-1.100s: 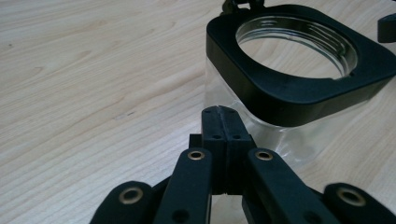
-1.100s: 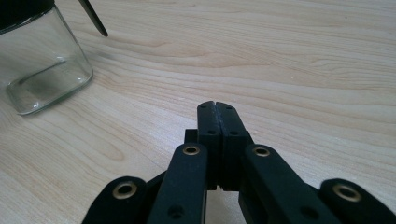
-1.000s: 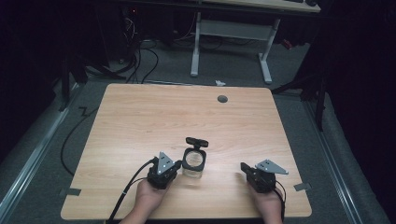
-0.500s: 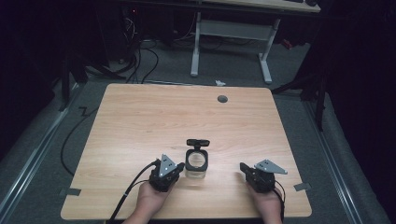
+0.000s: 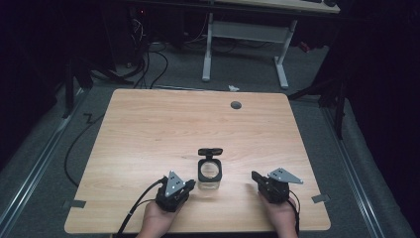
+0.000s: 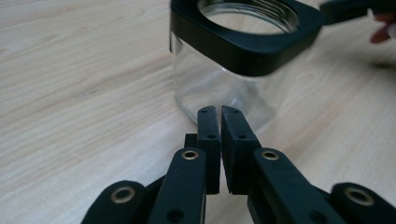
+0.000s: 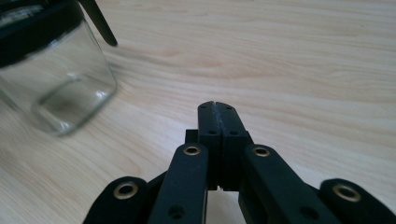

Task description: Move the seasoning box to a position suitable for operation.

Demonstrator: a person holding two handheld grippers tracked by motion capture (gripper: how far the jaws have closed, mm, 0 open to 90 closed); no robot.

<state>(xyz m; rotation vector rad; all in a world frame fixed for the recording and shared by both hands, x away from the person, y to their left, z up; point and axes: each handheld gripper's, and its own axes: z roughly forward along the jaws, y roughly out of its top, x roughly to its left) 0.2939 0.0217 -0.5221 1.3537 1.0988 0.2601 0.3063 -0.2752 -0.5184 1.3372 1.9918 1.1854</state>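
- The table carries one thing for me to work on: a clear square jar with a black collar, standing upright near my edge, between my two tools.
- A black lid stands hinged up on the far side of the jar, so the mouth is open to the top.
- My left tool is the nearer one. In the high view its tips sit just beside the jar's near left corner, pointing right and a little away from me.
- From the left gripper view the jar lies dead ahead and slightly to the right of my jaws, close, with bare table showing between them and the glass; no contact that I can see.
- My left jaws have just been opening: a thin slit now parts them and nothing is between them. That gap is far too narrow for the jar, so I judge they must spread much wider before I move in.
- My right tool lies well apart from the jar, pointing left toward it.
- In the right gripper view the jar sits ahead and off to the left; those jaws are pressed together on nothing.
- The jar has no long axis to speak of, so I judge a grip across its flat walls will do.
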